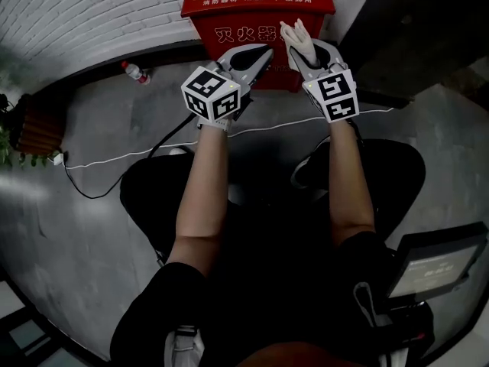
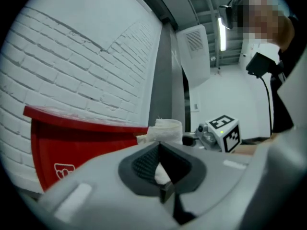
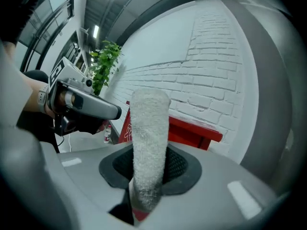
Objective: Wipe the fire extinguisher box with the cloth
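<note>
Against the brick wall sits the fire extinguisher box, red, lid on, with the person crouched right in front of it. Right gripper has its jaws clamped on the cloth. In the right gripper view the cloth stands up from between the pads as a bunched roll, not a flat pad. The free end is up at the box's top right front, by the lid edge. I can't tell if it's actually touching.

Left gripper hovers just beside it over the box front. Its jaws look together, or nearly so, with nothing between them. The pale wedge seen past its pads looks like the cloth beyond, not something it holds.

Judgement: this is the approach or first contact, with wiping barely started. No cleaned area is visible either way.

Next move needs:
- Tilt the right gripper so the cloth's side lies on the panel, not just its tip.
- Press lightly and sweep across the front, then the lid.
- Keep the left gripper out of the sweep path, or use it to steady the box.

Bottle and floor cable are well clear.
</note>
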Available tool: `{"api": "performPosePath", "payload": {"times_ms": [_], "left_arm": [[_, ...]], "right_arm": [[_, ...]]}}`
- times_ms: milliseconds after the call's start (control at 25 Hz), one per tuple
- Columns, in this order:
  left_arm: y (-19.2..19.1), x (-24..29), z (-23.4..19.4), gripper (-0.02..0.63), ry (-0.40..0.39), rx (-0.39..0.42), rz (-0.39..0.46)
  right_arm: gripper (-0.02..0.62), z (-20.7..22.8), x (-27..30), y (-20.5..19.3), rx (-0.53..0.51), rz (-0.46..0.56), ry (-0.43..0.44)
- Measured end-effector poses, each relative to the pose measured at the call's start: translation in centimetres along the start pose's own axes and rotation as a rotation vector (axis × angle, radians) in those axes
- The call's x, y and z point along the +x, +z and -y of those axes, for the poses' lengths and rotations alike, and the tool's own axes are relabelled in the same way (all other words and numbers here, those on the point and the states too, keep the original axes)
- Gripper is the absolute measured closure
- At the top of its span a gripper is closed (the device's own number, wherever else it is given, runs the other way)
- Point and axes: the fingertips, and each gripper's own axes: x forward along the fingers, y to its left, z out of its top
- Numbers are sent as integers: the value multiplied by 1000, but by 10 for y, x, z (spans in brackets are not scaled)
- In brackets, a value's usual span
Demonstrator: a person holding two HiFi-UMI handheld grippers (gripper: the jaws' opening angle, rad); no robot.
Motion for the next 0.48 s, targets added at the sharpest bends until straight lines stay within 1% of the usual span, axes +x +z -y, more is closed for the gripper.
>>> {"api": "performPosePath", "payload": {"times_ms": [120, 280, 360, 480], "left_arm": [[-3, 9, -19, 606, 21, -26, 9], [0, 23, -33, 606, 36, -60, 31], [2, 28, -35, 606, 33, -61, 37], [1, 33, -37, 606, 40, -55, 34]], "right_arm": [[488, 9, 8, -2, -8, -7, -44], [488, 25, 17, 0, -108, -33, -144], [488, 34, 17, 7, -204, -53, -198], [488, 46, 18, 19, -429, -88, -305]]}}
